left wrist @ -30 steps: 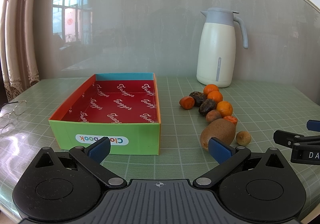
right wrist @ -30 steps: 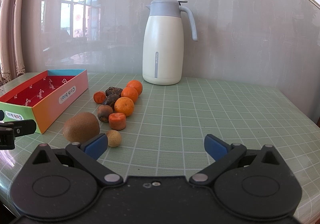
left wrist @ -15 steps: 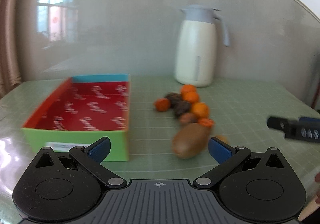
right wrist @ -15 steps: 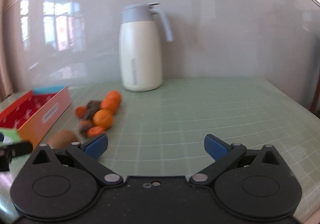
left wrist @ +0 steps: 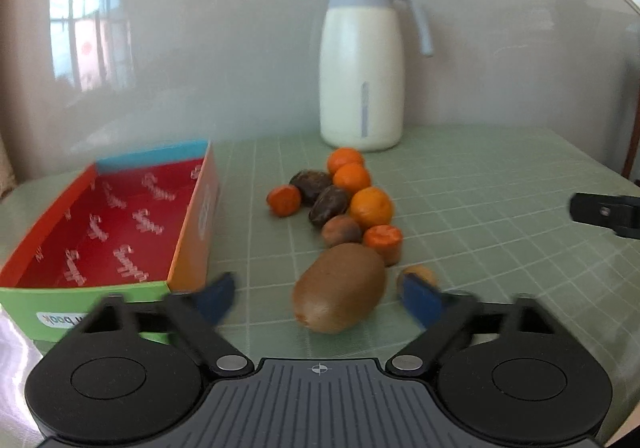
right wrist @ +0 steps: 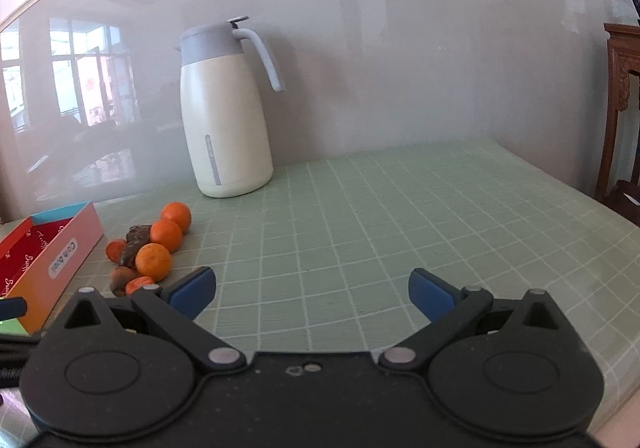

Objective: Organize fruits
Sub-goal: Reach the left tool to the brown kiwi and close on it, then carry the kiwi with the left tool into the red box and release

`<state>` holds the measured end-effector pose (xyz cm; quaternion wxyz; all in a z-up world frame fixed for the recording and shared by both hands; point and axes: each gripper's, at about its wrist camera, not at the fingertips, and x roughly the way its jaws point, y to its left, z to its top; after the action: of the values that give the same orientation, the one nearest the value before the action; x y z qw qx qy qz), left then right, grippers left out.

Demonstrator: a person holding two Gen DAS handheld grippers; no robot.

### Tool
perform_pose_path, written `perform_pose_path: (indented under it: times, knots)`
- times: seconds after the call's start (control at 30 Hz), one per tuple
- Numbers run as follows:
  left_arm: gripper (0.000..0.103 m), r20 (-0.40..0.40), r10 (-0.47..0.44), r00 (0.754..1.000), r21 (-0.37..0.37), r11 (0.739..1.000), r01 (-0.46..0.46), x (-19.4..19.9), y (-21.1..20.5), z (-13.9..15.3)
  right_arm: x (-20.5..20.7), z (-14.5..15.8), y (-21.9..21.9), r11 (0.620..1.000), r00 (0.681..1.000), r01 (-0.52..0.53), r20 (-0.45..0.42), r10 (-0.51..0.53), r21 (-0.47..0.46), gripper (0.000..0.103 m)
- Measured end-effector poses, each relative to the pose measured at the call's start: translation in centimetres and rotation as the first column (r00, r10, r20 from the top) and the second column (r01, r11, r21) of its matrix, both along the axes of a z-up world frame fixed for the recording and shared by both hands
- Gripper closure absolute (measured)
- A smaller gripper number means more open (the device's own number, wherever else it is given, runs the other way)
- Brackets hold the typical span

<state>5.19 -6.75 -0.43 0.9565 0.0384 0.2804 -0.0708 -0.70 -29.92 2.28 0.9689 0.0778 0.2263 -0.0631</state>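
Kiwi [left wrist: 339, 288] brown, oval, fuzzy, between wide-spread empty left gripper [left wrist: 320, 298], right gripper [right wrist: 312, 294] likewise

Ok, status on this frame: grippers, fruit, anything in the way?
Left gripper open, kiwi between its fingers, untouched. Right gripper open over bare mat. Box holds no fruit. Nothing blocking.

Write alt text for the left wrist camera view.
The open left tool frames a brown kiwi on a green grid tablecloth. Behind it lie small oranges and dark fruits; a red-lined box sits left, a white thermos behind.
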Motion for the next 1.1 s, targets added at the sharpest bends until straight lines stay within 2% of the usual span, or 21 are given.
perform_pose_path:
  times: [0.1,0.23,0.33,0.4,0.53,0.73,0.93,1.1]
  knots:
    - [0.026,-0.033,-0.006,0.999,-0.044,0.999,0.004,1.1,0.5,-0.5,0.3,0.1,0.1,1.000,1.000,-0.003,0.001,0.003,0.007,0.000]
    - [0.026,-0.060,-0.026,0.998,-0.029,0.999,0.025,2.1,-0.2,-1.1,0.5,0.1,0.6,1.000,1.000,-0.017,0.004,0.017,-0.006,0.000]
    - [0.027,-0.089,-0.036,0.995,-0.048,0.998,0.032,2.7,-0.4,-1.6,0.8,0.1,0.9,1.000,1.000,-0.025,-0.001,0.025,-0.017,0.000]
    - [0.053,-0.098,-0.051,0.994,-0.055,0.997,0.046,3.0,-0.5,-1.7,0.9,0.1,0.9,0.999,1.000,-0.027,-0.003,0.027,-0.017,0.000]
    - [0.054,-0.082,-0.045,0.996,-0.060,0.997,0.040,3.0,-0.5,-1.6,1.0,0.0,1.0,1.000,1.000,-0.029,-0.006,0.028,-0.009,0.000]
    - [0.054,-0.009,-0.021,1.000,-0.067,0.998,0.021,2.0,1.0,0.3,1.4,-0.2,1.9,0.999,0.999,-0.045,-0.018,0.045,-0.025,0.000]
    - [0.054,0.032,0.026,0.999,-0.089,0.996,-0.023,1.4,3.5,1.8,1.7,-0.4,3.0,0.998,0.998,-0.060,-0.029,0.059,-0.035,0.000]
    - [0.054,0.091,0.085,0.992,-0.078,0.994,-0.078,1.1,6.2,3.2,2.0,-0.4,4.4,0.996,0.996,-0.080,-0.029,0.078,-0.037,0.000]
